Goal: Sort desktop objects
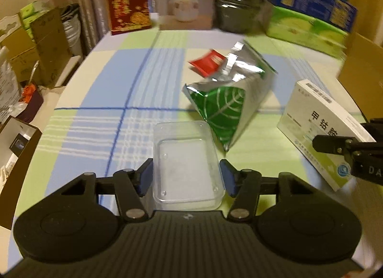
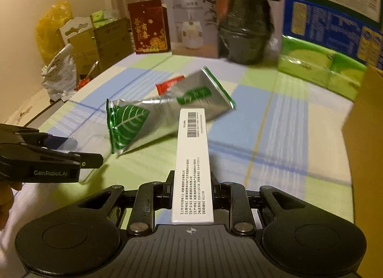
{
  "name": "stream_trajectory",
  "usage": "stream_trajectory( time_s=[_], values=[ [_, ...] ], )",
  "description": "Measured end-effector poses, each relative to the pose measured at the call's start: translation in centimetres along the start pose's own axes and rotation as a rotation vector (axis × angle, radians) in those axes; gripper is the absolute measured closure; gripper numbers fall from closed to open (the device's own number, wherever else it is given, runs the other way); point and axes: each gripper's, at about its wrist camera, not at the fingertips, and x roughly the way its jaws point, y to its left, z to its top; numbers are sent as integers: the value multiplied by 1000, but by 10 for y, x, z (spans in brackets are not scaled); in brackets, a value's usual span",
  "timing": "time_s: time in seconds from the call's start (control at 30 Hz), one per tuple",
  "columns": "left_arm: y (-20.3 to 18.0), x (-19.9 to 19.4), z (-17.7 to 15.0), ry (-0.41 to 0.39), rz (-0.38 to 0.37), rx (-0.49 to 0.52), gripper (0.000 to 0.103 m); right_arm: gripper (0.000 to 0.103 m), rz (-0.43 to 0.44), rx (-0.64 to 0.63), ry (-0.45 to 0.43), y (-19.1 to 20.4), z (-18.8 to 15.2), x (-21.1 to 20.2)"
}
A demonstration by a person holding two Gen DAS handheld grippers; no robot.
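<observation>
In the left wrist view, cardboard boxes (image 1: pixel 36 45) at the left edge were cut off by the dark fisheye rim. At lower centre the left gripper (image 1: pixel 186 177) had its blue pads against both long sides of a clear plastic tray (image 1: pixel 186 158), clamped on it; the tray's near end was hidden behind the gripper body. Right of centre a silver and green foil pouch (image 1: pixel 225 100) lay on the checked tablecloth (image 1: pixel 100 91), covering part of a red packet (image 1: pixel 208 63). At the right edge a white medicine box (image 1: pixel 318 122) was partly hidden by the black tip of the other gripper.

In the right wrist view, the left gripper entered at the left edge, the tray between its fingers barely discernible. At lower centre the right gripper (image 2: pixel 192 185) was clamped on the white box's narrow sides. The background boxes (image 2: pixel 194 21) along the top were blurred.
</observation>
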Motion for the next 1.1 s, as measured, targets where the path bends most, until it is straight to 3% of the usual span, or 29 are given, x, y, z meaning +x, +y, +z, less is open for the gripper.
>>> stream_trajectory(
  time_s=[0.2, 0.4, 0.47, 0.6, 1.1],
  values=[
    [-32, -35, -17, 4, -91, 50, 49, 81, -31, 51, 16, -1, -30, -36],
    [-64, -57, -42, -10, -137, 39, 49, 81, -48, 95, 23, -2, -55, -61],
    [-69, -57, -46, -8, -131, 36, 49, 78, -46, 93, 33, -2, -58, -62],
    [-71, -54, -46, -11, -111, 41, 43, 58, -53, 80, 22, 0, -56, -62],
    [-71, -38, -48, 15, -88, 61, 42, 58, -61, 53, 37, 1, -54, -49]
  ],
)
